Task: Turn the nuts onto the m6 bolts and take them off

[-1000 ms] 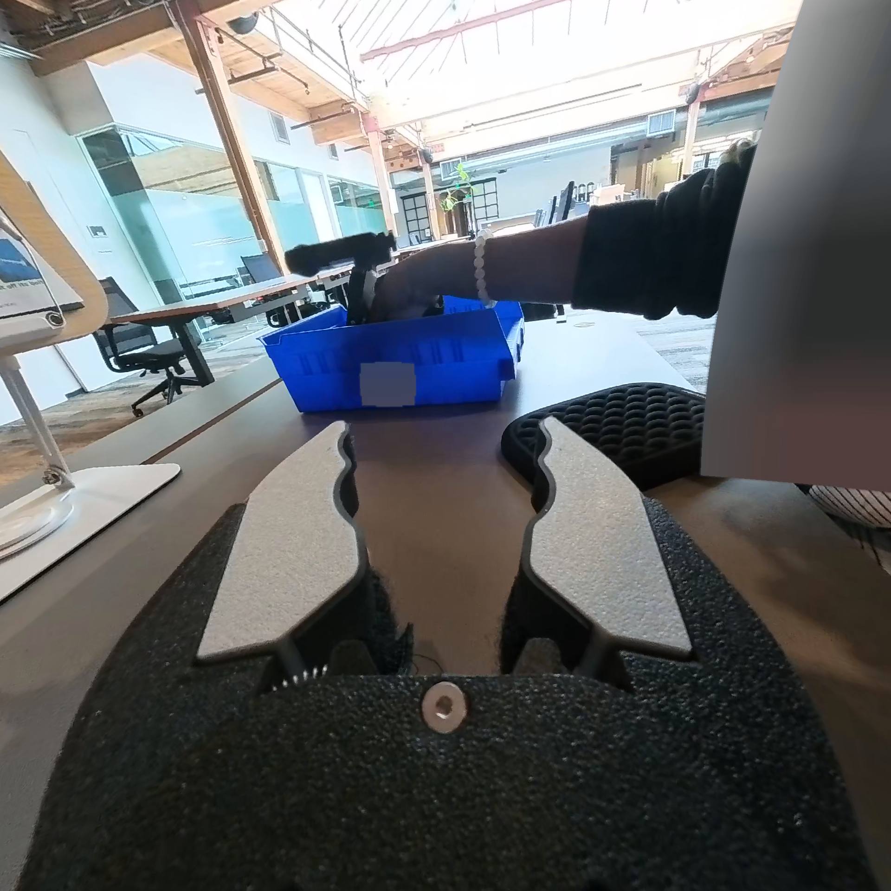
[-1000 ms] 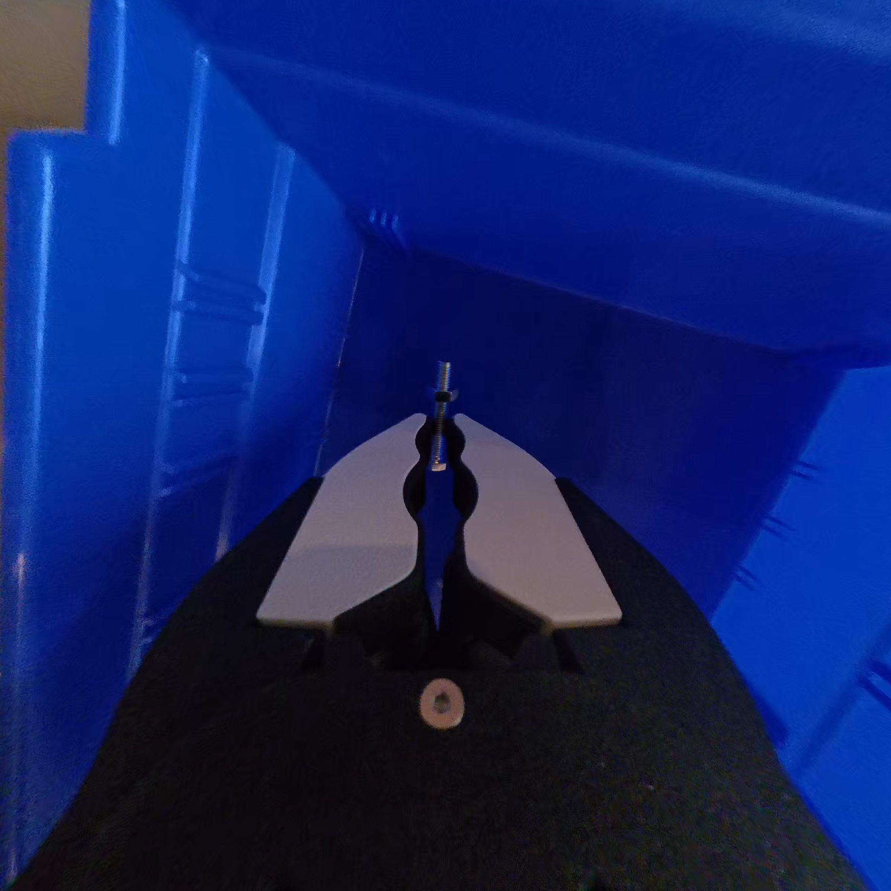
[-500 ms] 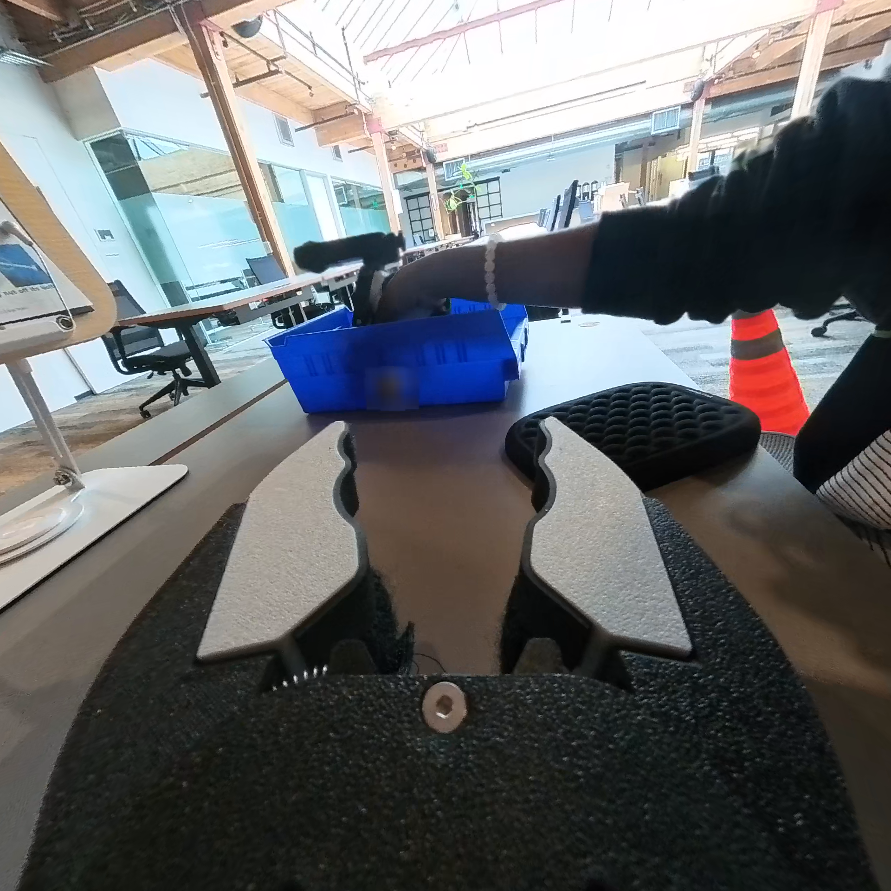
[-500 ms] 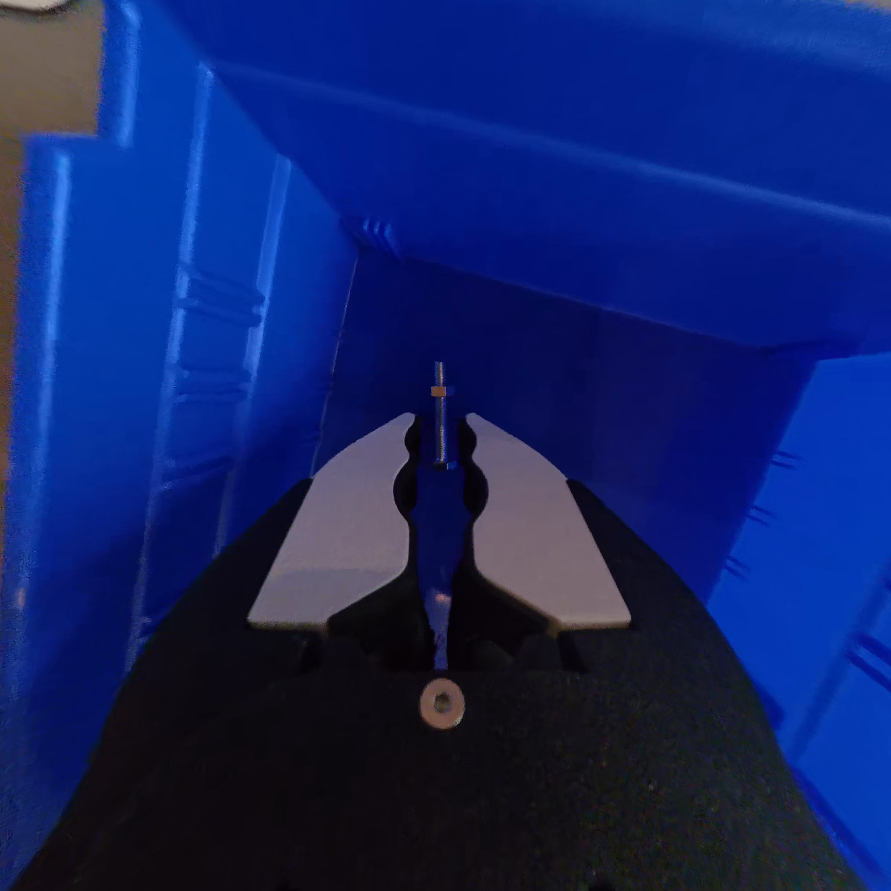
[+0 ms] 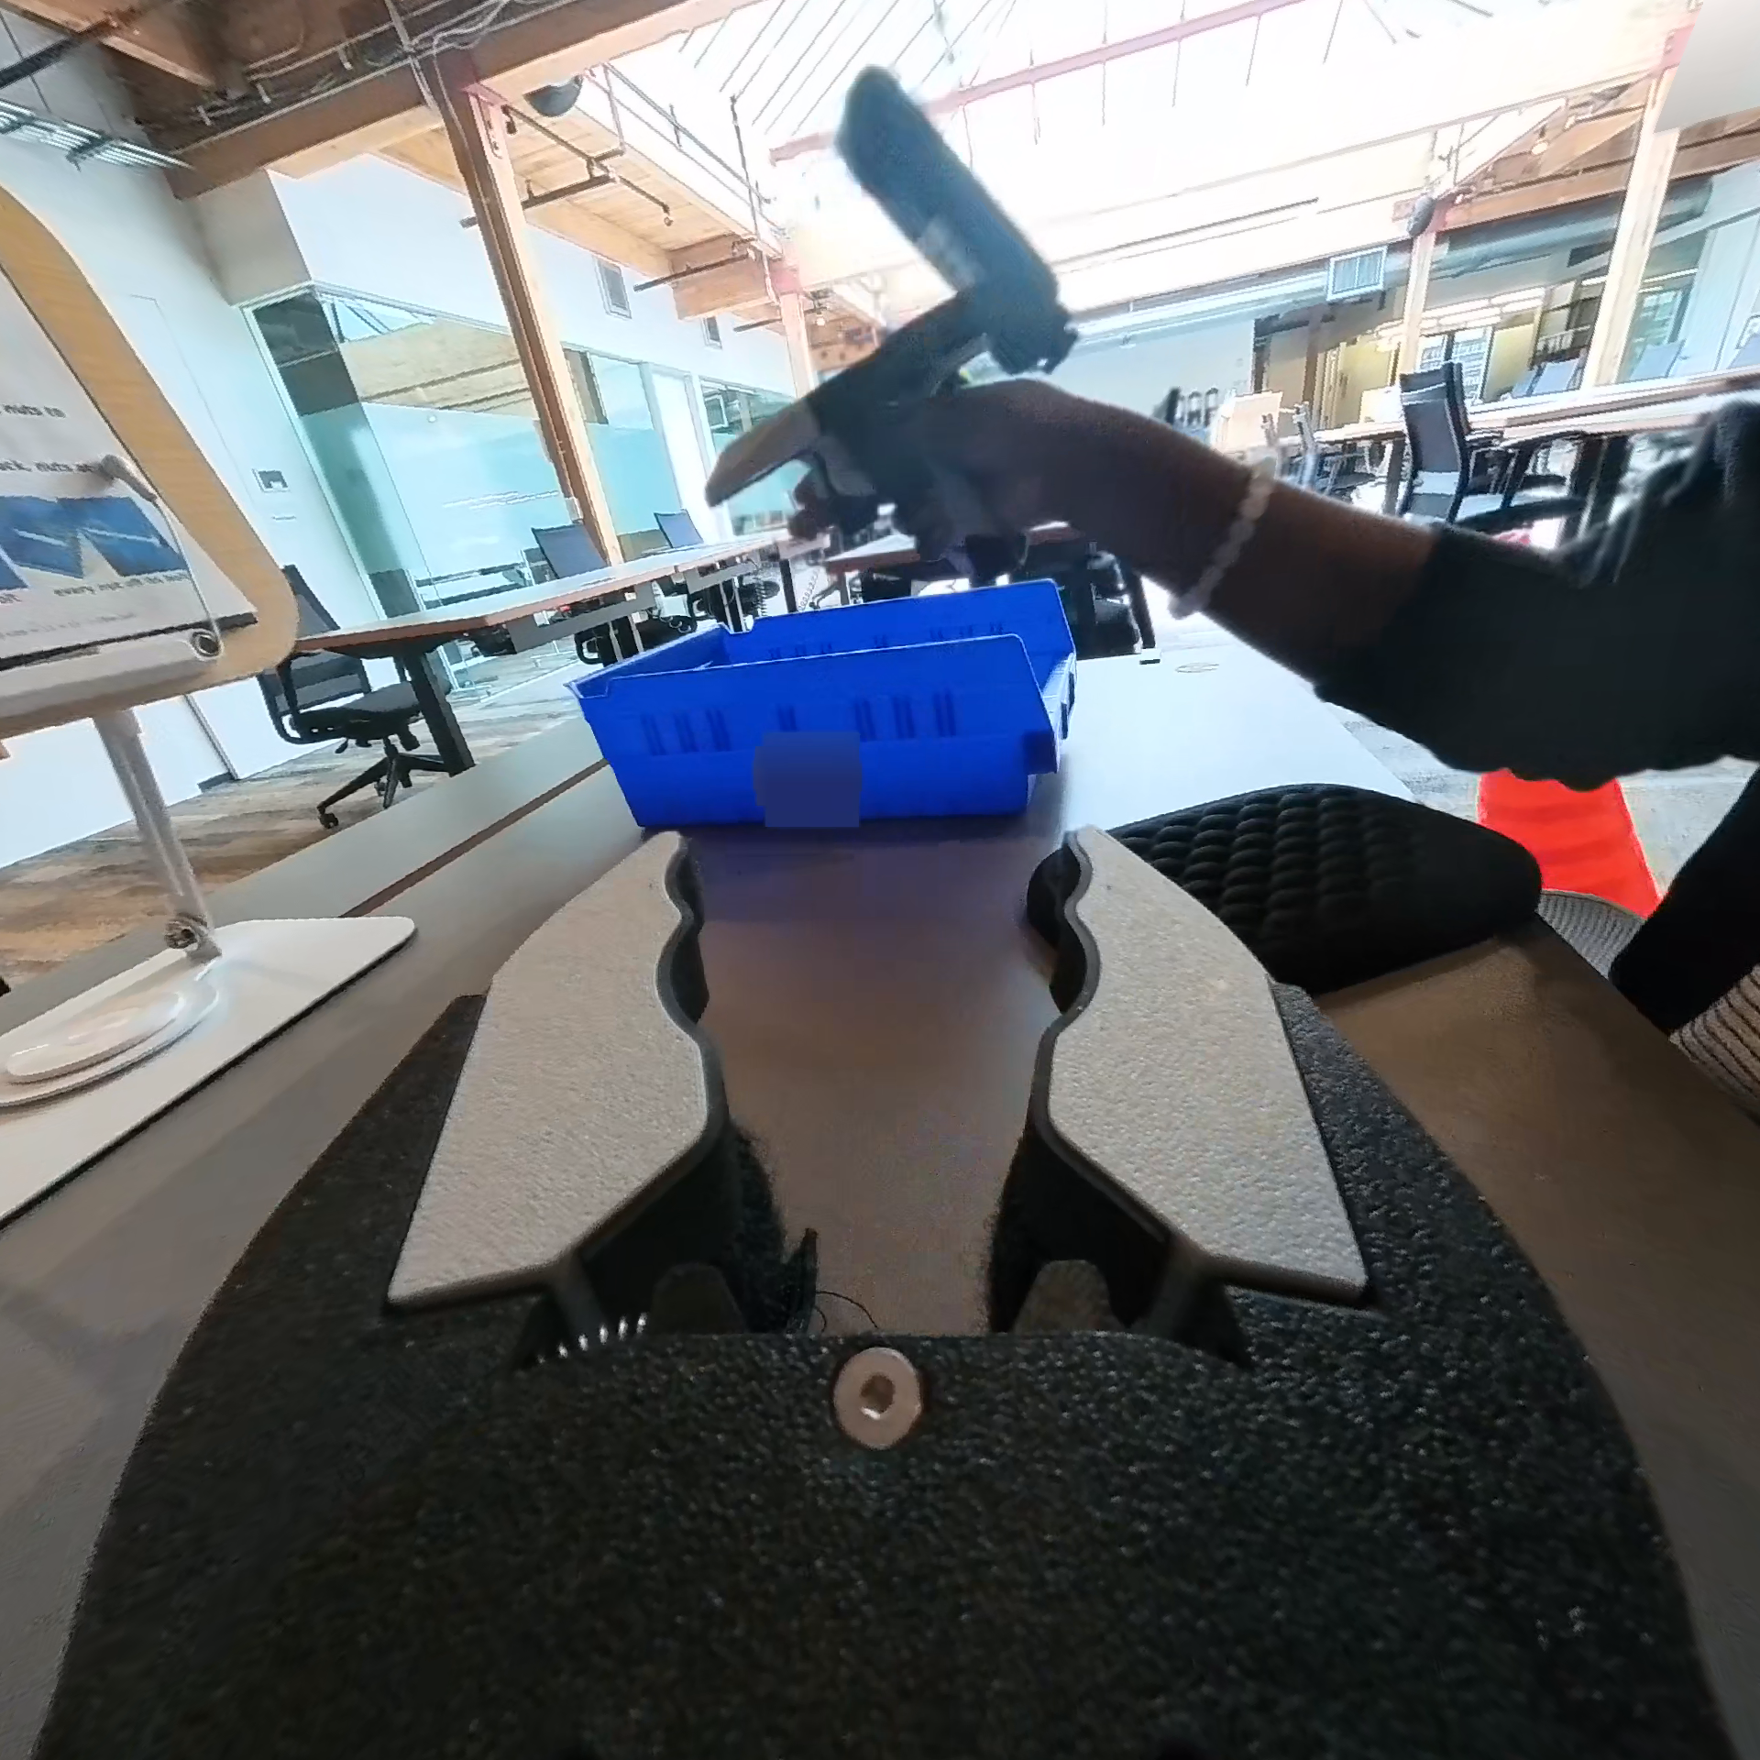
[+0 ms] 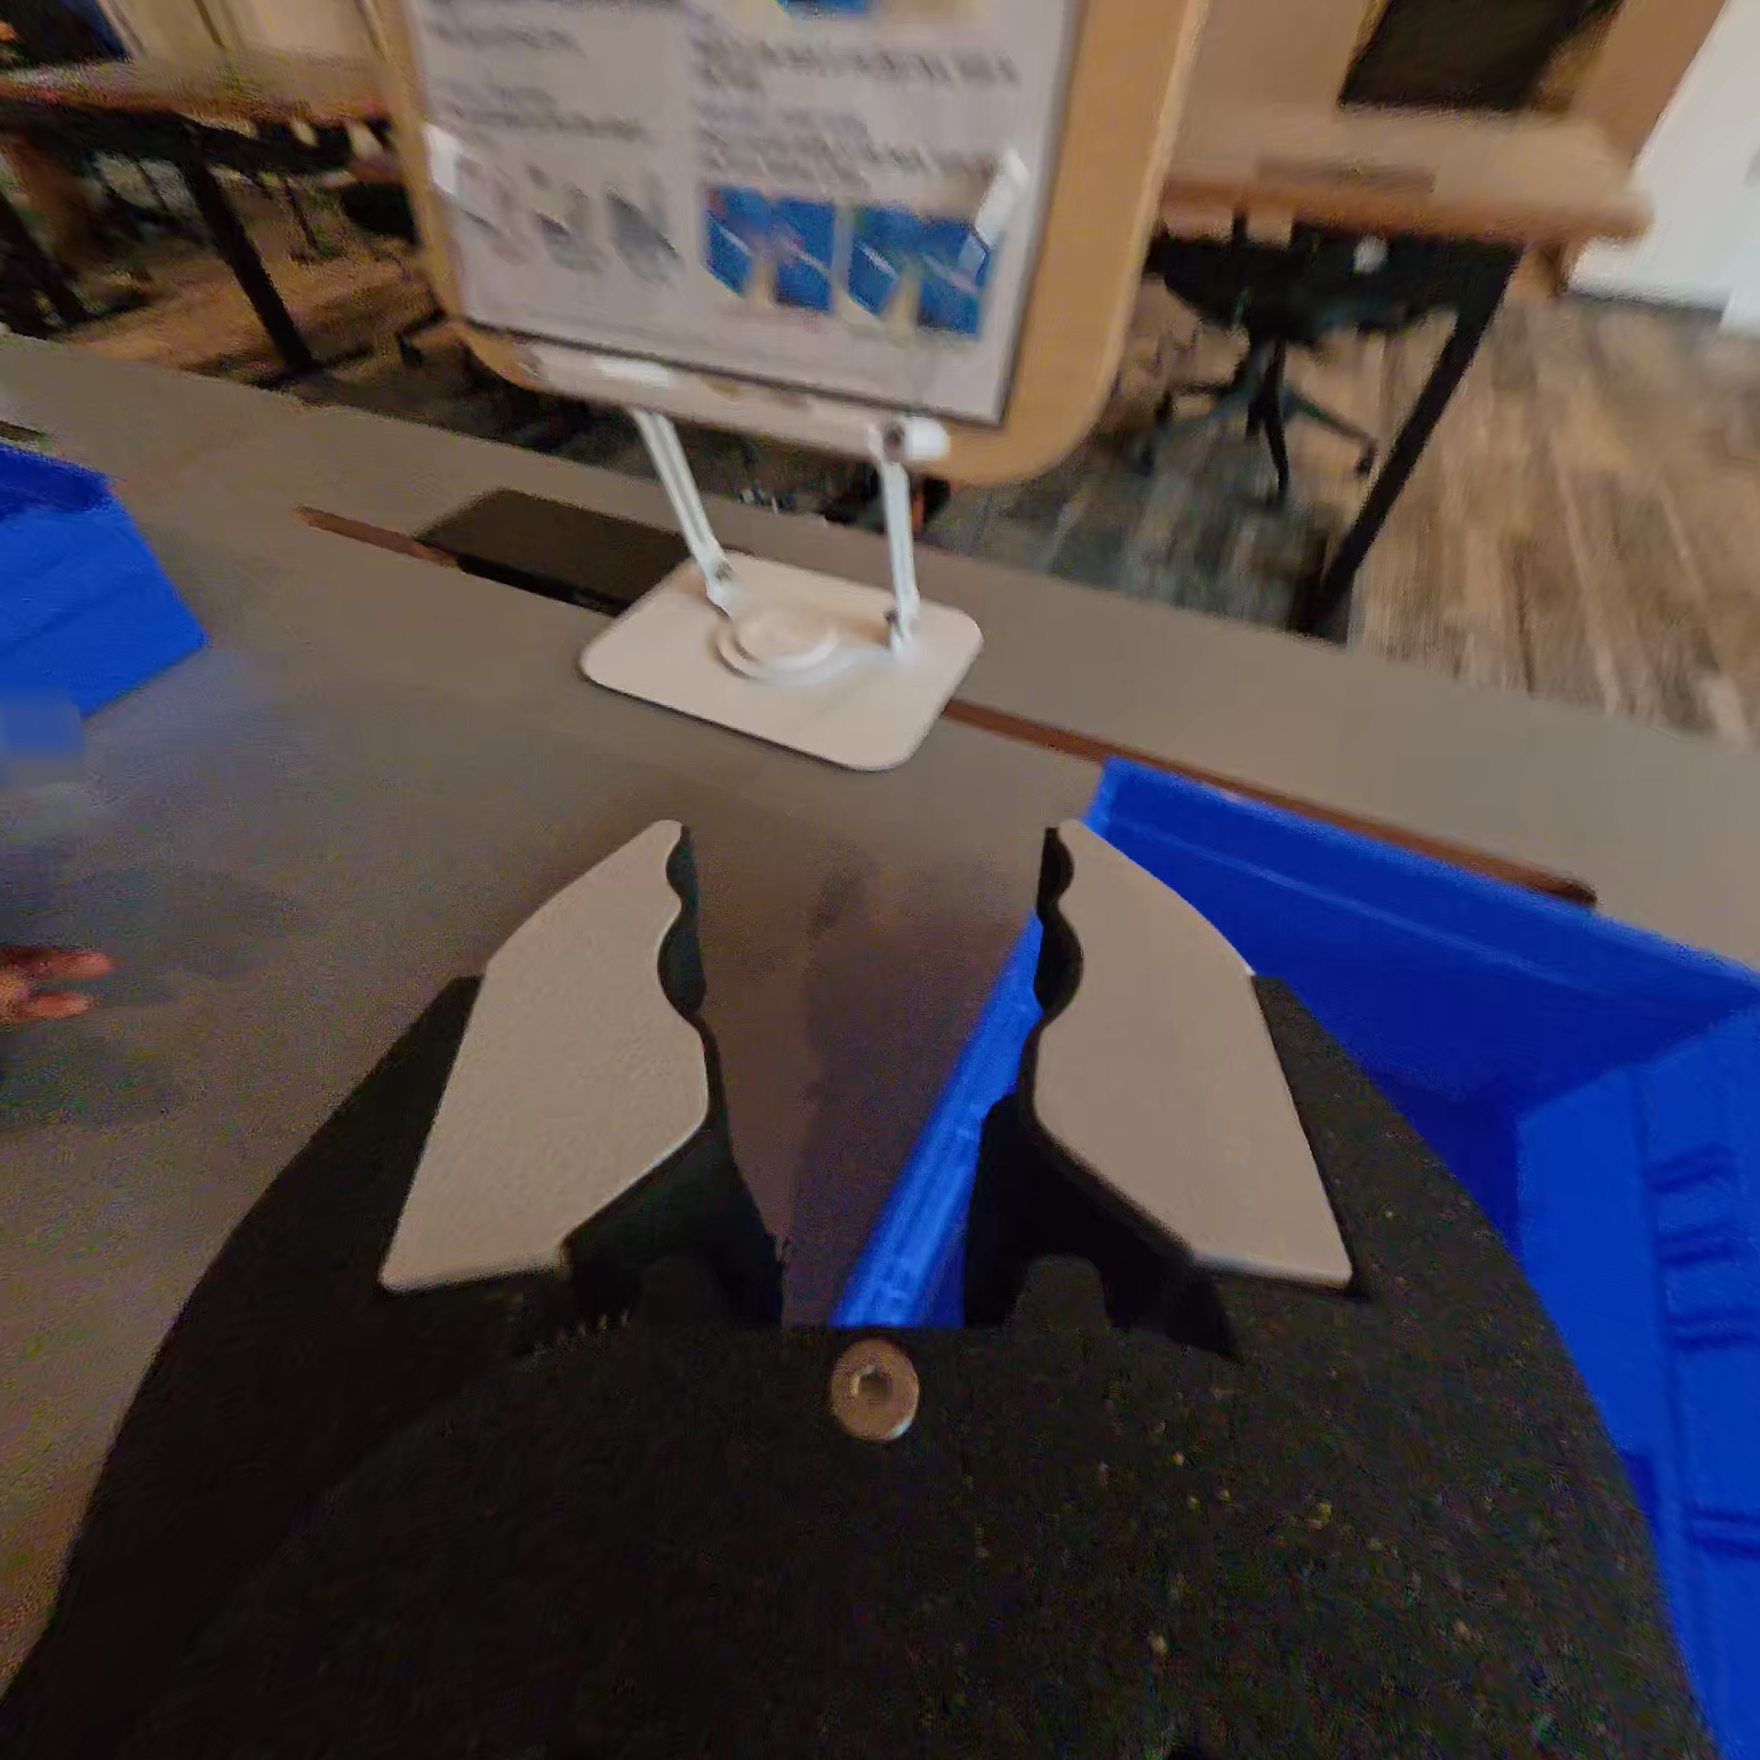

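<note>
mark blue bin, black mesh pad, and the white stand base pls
blue bin (image 5: 905,752): left wrist view, on its near side wall.
black mesh pad (image 5: 1333,876): left wrist view, on its textured top.
white stand base (image 6: 857,695): right wrist view, on the flat plate.

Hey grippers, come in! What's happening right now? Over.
Left gripper open, nothing in it. Right gripper open, nothing in it, above blue bin. No bolt visible. Table ahead bare.

Left wrist view: bright daylight from a skylight (image 5: 1095,124) overhead, blown out to white glare; foreground sharp. Raised hand (image 5: 1000,476) with the right tongs (image 5: 762,467) motion-blurred and backlit dark. Straight posts bow at the edges, wide-angle.
Right wrist view: dimmer, warmer, smeared throughout; sign stand (image 6: 743,190) and blue bin (image 6: 1429,952) soft. Faint shadow on the surface (image 6: 829,914).
</note>
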